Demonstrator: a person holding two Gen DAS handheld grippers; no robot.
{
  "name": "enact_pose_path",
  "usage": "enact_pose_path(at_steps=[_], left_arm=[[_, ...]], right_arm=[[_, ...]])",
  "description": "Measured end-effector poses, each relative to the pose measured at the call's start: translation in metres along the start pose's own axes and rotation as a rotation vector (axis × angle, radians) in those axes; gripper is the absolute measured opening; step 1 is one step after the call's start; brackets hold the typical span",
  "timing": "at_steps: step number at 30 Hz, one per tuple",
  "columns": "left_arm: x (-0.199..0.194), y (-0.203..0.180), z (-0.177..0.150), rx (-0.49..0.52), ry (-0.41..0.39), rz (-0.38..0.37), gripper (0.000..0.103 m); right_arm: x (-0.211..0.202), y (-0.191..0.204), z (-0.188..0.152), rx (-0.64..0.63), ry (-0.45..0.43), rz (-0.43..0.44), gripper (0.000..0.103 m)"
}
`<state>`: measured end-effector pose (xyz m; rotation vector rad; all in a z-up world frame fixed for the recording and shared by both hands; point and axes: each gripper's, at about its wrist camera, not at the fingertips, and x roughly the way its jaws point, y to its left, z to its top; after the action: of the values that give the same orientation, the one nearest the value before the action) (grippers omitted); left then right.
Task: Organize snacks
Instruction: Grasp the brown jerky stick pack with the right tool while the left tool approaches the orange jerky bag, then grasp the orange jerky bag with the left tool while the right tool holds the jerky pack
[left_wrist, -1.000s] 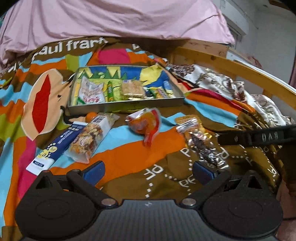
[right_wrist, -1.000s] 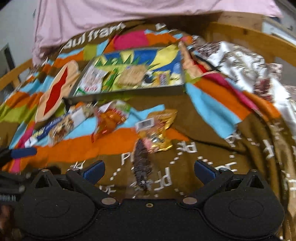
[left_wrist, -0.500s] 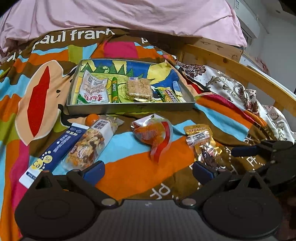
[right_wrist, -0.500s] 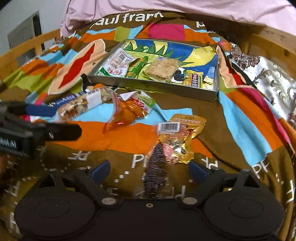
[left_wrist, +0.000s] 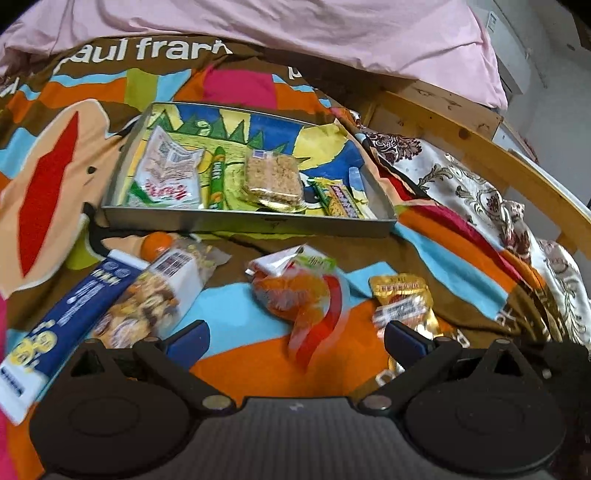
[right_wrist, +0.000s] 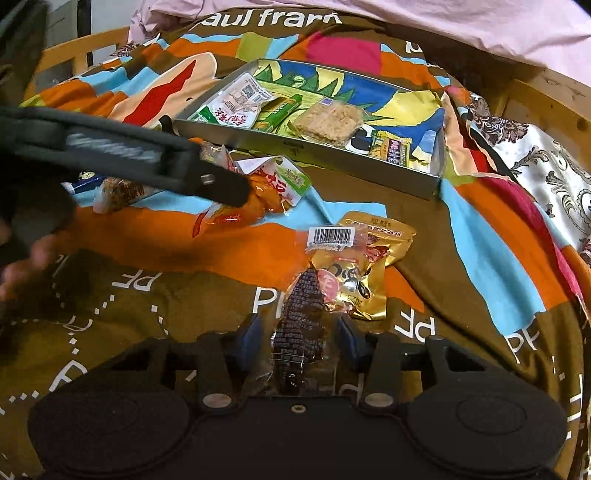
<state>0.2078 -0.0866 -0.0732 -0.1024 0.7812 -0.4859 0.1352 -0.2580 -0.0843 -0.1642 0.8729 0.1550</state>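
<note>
Right tongs (right_wrist: 299, 338) just narrowed around a clear packet of dark snack (right_wrist: 300, 325), blue pads close at either side; actual contact hard to tell. Gold pouch (right_wrist: 369, 258) lying just beyond, overlapping the packet's far end. Left tongs (left_wrist: 295, 341) spread wide, nothing between, hovering near an orange snack bag (left_wrist: 299, 295) on the patterned bedspread (left_wrist: 229, 317). Farther off, metal tray (right_wrist: 332, 151) holding several wrapped snacks. Nut bag (left_wrist: 147, 299) and blue box (left_wrist: 70, 317) at left.
</note>
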Motion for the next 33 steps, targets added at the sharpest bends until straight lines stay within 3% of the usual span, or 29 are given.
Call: enact_pose_path(at_steps=[9, 17, 24, 29, 33], left_arm=[[0.031, -0.002, 0.009, -0.002, -0.02, 0.011, 0.101], [0.049, 0.001, 0.011, 0.007, 0.014, 0.021, 0.078], [0.067, -0.001, 0.01, 0.034, 0.062, 0.084, 0.072], [0.073, -0.001, 0.012, 0.016, 0.061, 0.109, 0.055], [0.072, -0.004, 0.01, 0.024, 0.053, 0.124, 0.055]], right_arm=[[0.002, -0.002, 0.006, -0.062, -0.077, -0.058, 0.046], [0.015, -0.012, 0.015, -0.096, -0.11, -0.09, 0.046], [0.023, -0.018, 0.019, -0.084, -0.119, -0.07, 0.046], [0.025, -0.015, 0.017, -0.094, -0.12, -0.073, 0.046], [0.024, -0.012, 0.017, -0.121, -0.127, -0.084, 0.046]])
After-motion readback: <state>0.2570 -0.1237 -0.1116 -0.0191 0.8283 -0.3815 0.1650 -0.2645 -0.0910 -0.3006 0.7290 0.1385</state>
